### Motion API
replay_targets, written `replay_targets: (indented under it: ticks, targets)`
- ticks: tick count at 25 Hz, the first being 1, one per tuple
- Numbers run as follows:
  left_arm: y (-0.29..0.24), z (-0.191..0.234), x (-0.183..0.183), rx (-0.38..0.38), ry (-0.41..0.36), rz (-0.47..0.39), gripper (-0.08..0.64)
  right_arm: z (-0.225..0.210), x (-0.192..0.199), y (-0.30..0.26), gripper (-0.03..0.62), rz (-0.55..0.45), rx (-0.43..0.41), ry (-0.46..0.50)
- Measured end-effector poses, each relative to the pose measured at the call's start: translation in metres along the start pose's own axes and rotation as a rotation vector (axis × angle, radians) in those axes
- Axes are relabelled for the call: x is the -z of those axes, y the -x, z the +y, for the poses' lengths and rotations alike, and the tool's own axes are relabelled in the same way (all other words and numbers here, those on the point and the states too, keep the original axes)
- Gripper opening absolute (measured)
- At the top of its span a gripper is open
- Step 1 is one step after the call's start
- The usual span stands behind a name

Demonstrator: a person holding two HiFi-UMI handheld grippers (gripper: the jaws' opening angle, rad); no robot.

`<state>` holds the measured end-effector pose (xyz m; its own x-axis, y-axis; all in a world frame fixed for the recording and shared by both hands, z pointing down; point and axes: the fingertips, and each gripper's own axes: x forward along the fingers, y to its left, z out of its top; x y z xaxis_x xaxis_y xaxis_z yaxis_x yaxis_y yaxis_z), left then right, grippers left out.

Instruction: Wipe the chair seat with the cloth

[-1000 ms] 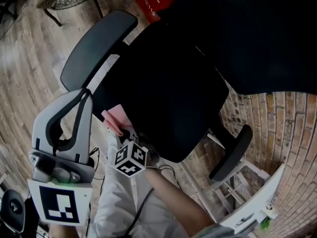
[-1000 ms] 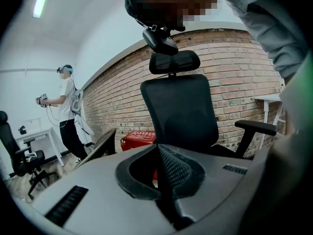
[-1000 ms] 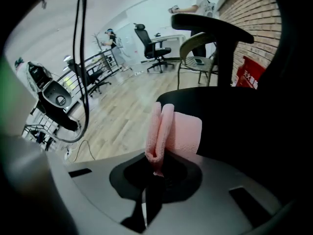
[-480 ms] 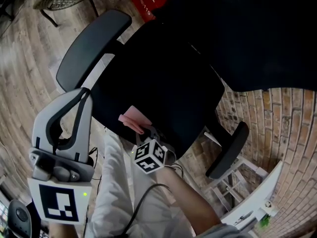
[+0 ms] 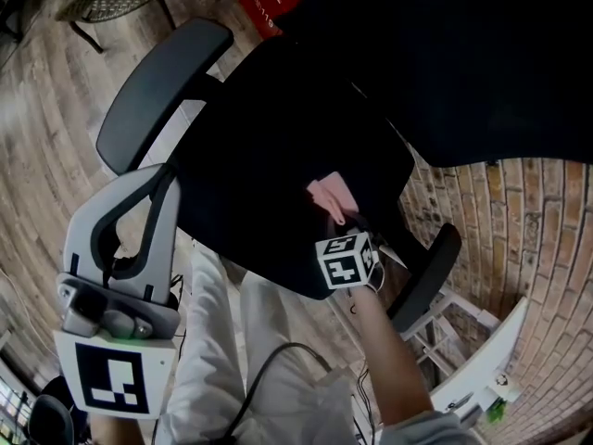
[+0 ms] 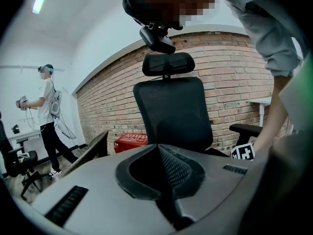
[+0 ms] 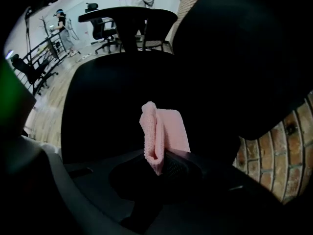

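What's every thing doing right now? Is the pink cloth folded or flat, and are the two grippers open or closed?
cloth: folded, pinched at its lower end.
right gripper: shut on the cloth, over the chair seat.
left gripper: shut, nothing in it, away from the cloth.
chair seat: black, facing up, cloth over it near one edge.

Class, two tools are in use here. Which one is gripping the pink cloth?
The right tool: its jaws are shut on the folded pink cloth. The left tool is shut too, but with nothing between its jaws.
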<state>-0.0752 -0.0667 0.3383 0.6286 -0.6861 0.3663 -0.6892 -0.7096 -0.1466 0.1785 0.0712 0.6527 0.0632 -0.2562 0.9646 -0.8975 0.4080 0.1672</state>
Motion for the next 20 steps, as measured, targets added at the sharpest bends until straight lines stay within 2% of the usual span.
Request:
replay_targets:
  ticks: [4,8,15,20]
  targets:
    - [-0.001,-0.002,0.0,0.004,-0.001,-0.001,0.018,-0.045,0.009,0.002,0.054,0.044,0.094,-0.084]
    - [-0.001,-0.004,-0.002,0.007,-0.004,0.0,0.018,-0.055,0.019,0.006,0.054,0.085,0.131,-0.132]
    - [-0.002,-0.005,-0.003,0.012,-0.004,-0.001,0.018,-0.005,0.033,0.013,0.054,0.078,0.076,-0.217]
    - [-0.003,-0.006,-0.003,0.022,-0.008,-0.001,0.018,0.059,0.041,0.025,0.054,0.07,-0.014,-0.187]
